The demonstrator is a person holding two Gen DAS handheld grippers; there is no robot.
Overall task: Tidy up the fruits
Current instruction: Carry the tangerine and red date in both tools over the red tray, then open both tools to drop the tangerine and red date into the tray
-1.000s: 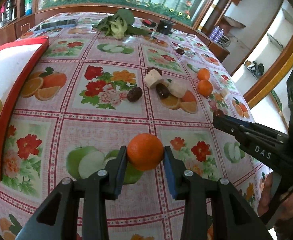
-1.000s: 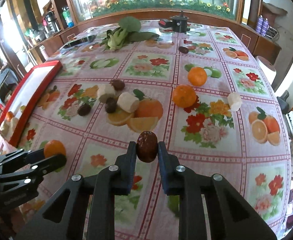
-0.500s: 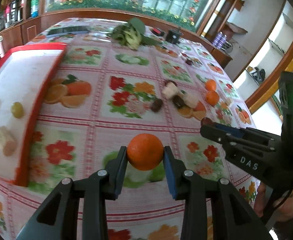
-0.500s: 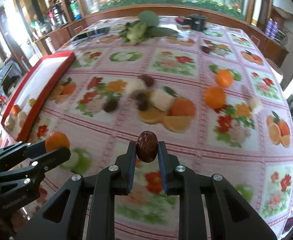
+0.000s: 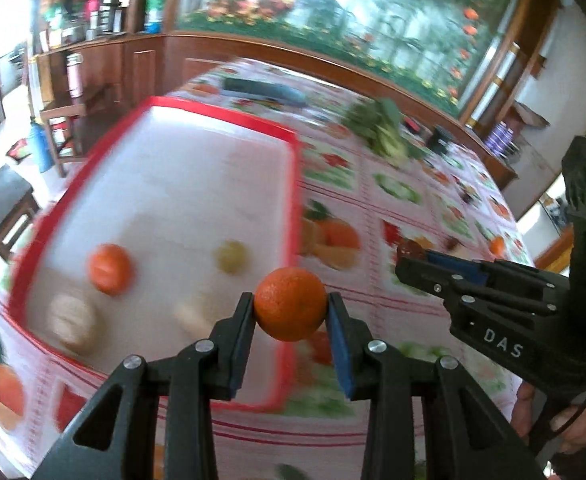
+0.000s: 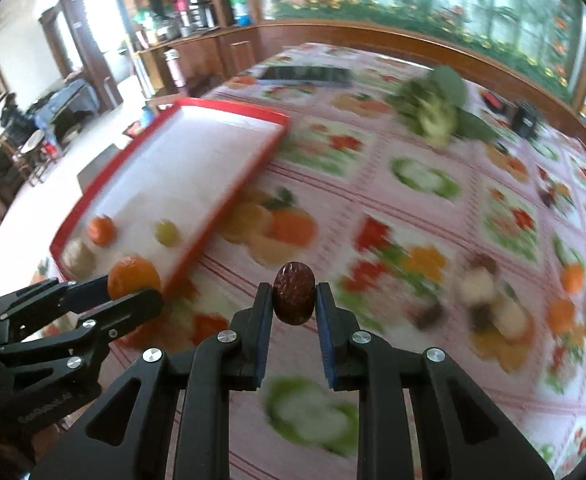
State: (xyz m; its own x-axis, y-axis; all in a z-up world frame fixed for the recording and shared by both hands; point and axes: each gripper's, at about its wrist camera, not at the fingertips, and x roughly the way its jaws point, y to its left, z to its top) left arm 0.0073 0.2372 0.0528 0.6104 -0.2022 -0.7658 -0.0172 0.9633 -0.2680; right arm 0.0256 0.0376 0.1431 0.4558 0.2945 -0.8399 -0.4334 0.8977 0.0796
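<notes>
Orange (image 5: 291,304) clamped by left fingers (image 5: 241,328); right fingers (image 6: 263,312) pinch a date (image 6: 294,299).

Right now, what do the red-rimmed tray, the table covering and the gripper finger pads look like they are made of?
Red-rimmed tray: probably moulded plastic, with a smooth white floor and a thin raised red rim.
Table covering: looks like wipeable vinyl or oilcloth, printed with fruit and flowers and lying flat; blur hides any sheen.
Finger pads: blue, matte, likely rubber or foam, set on black, seemingly hard plastic fingers with metal screws.
</notes>
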